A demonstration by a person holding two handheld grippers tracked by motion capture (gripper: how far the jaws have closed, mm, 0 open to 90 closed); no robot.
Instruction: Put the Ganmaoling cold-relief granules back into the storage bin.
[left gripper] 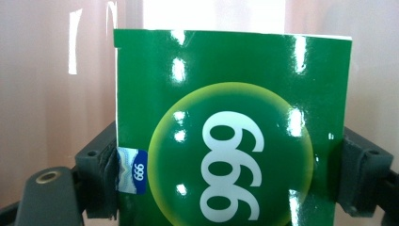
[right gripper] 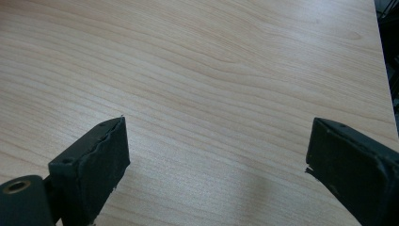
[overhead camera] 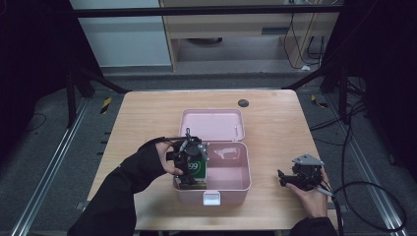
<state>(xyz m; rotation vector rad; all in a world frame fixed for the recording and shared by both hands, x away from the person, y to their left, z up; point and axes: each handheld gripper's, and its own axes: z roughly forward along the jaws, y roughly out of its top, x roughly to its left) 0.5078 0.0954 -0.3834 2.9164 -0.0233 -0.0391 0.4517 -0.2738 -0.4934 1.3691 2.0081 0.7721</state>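
Observation:
A pink plastic box (overhead camera: 244, 178) stands open in the middle of the table, its lid (overhead camera: 211, 124) laid back flat behind it. My left gripper (overhead camera: 191, 164) is shut on a green carton marked 999 (overhead camera: 196, 170), holding it inside the box's left end. In the left gripper view the green carton (left gripper: 235, 127) sits squeezed between both black jaws, with the pink wall (left gripper: 51, 84) close behind it. My right gripper (overhead camera: 284, 179) rests low over the bare wood to the right of the box. Its fingers (right gripper: 96, 165) are spread wide with nothing between them.
A white latch (overhead camera: 212, 198) sticks out from the box's front wall. A small dark disc (overhead camera: 243, 103) lies near the table's far edge. Bare wooden tabletop (right gripper: 211, 70) stretches around the right gripper. A black cable (overhead camera: 366, 196) trails off the table's right side.

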